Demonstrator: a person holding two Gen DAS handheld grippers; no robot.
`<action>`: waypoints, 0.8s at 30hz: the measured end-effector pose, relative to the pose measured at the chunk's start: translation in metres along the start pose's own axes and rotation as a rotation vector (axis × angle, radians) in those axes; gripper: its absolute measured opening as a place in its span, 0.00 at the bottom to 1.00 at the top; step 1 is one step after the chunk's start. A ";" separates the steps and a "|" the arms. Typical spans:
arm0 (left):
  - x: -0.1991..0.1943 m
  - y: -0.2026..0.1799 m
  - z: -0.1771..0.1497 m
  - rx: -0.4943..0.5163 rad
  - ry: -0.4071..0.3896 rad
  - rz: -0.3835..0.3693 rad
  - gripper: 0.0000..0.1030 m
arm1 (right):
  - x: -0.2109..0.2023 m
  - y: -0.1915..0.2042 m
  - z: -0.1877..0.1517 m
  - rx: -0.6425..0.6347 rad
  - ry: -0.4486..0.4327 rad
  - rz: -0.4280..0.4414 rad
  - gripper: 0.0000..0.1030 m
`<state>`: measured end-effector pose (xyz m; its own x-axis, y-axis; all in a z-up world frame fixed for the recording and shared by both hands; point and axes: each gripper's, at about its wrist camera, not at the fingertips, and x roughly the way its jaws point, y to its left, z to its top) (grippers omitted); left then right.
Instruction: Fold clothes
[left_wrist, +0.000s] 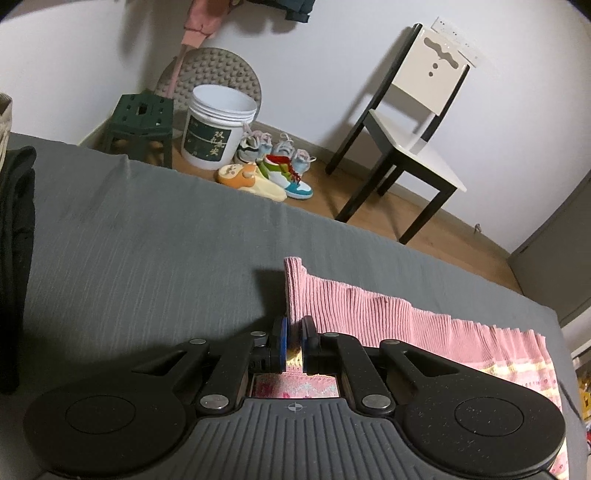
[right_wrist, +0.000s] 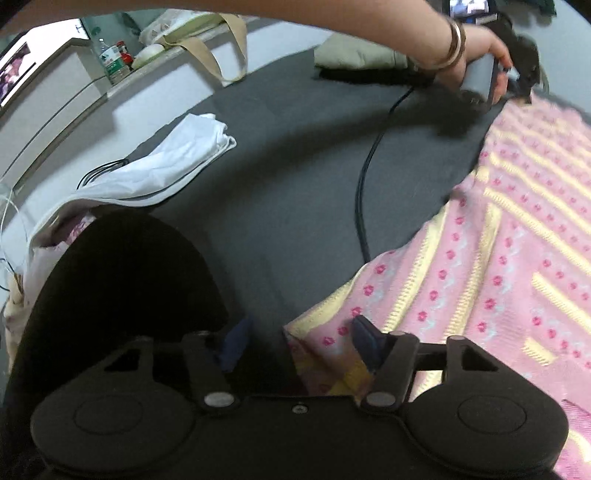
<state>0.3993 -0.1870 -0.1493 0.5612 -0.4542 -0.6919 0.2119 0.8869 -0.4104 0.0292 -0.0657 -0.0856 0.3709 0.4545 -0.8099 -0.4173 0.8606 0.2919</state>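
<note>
The pink knitted garment with yellow stripes and small magenta dots (right_wrist: 517, 258) lies spread over the grey fabric bed (left_wrist: 147, 240), and I have it pinned at one corner with my left tool (left_wrist: 294, 343), whose blue-padded fingers are closed down to a narrow slit with the ribbed pink hem caught between them. I judge I am holding that corner so the edge can be lifted and carried across for a fold. My right tool (right_wrist: 299, 343) stands wide open, one finger resting on the near corner of the knit and the other off on the bare grey cover, so it grips nothing yet; it looks set to close on this corner. In the right wrist view the person's hand (right_wrist: 476, 62) holds the other handle at the far corner, a bangle on the wrist, though that part is blurred. A black cable (right_wrist: 364, 192) trails across the bed just beside the garment's edge and could snag a fold swept that way. A white crumpled cloth (right_wrist: 162, 162) lies well apart to the side, and a black garment (left_wrist: 14, 240) sits at the bed's edge. Beyond the bed stand a white plastic bucket (left_wrist: 218, 125), a dark green stool (left_wrist: 142, 122), a row of shoes (left_wrist: 273, 166) and a white chair with black legs (left_wrist: 410, 125), all clear of the work.
</note>
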 end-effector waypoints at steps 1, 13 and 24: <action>0.000 0.001 0.001 -0.004 -0.002 -0.003 0.05 | 0.003 -0.002 0.002 0.023 0.019 -0.007 0.59; 0.002 0.006 -0.001 -0.010 -0.018 -0.021 0.05 | 0.018 -0.007 0.016 0.202 0.148 -0.056 0.55; 0.003 0.011 -0.006 -0.016 -0.048 -0.045 0.05 | 0.043 -0.003 0.040 0.183 0.350 -0.123 0.51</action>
<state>0.3983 -0.1795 -0.1597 0.5893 -0.4883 -0.6436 0.2246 0.8643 -0.4501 0.0799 -0.0394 -0.1006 0.0915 0.2671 -0.9593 -0.2215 0.9447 0.2419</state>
